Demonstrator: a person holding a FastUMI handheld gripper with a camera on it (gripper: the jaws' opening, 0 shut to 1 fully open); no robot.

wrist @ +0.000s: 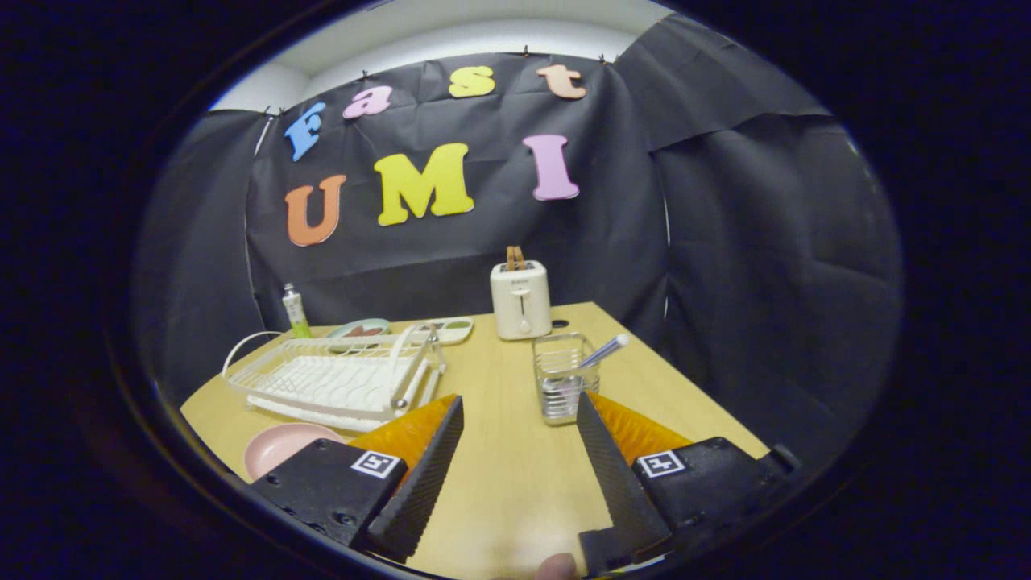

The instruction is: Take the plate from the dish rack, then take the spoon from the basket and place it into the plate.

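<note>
A pink plate (282,445) lies flat on the wooden table, in front of the white dish rack (338,379) and just left of my left finger. A clear wire basket (564,379) stands just ahead of my right fingertip, with a spoon (602,351) standing in it, its pale handle leaning to the right. My gripper (519,404) hovers over the table, open, with nothing between its fingers. The dish rack holds no dishes that I can see.
A white toaster (521,299) with toast in it stands at the back of the table (515,483). Behind the rack are a green-capped tube (296,312), a bowl (360,329) and a flat tray (451,329). Black cloth walls the booth.
</note>
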